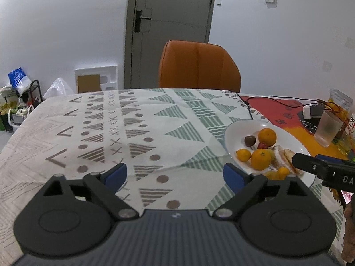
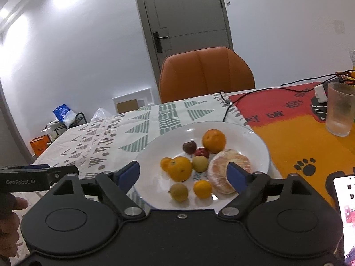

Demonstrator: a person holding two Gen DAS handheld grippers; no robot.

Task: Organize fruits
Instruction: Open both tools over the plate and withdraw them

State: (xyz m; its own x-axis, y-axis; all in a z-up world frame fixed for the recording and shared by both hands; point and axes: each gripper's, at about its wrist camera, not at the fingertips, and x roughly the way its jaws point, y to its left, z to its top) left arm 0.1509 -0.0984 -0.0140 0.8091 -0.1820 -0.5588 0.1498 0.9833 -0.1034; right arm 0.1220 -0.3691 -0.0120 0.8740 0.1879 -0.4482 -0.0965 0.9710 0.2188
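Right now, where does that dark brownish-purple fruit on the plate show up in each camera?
Left wrist view: dark fruit at right, on the white plate, left of an orange.
Right wrist view: dark fruit centre, toward the plate's far side.
Shared landmark: orange chair behind the table.

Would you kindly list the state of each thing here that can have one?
Left claw: open, empty, over the tablecloth.
Right claw: open, empty, over the plate.
Plate: holding fruit.
Peeled citrus: skin off, on the plate.
Glass: upright; contents unclear.
Door: shut.
Phone: screen lit.
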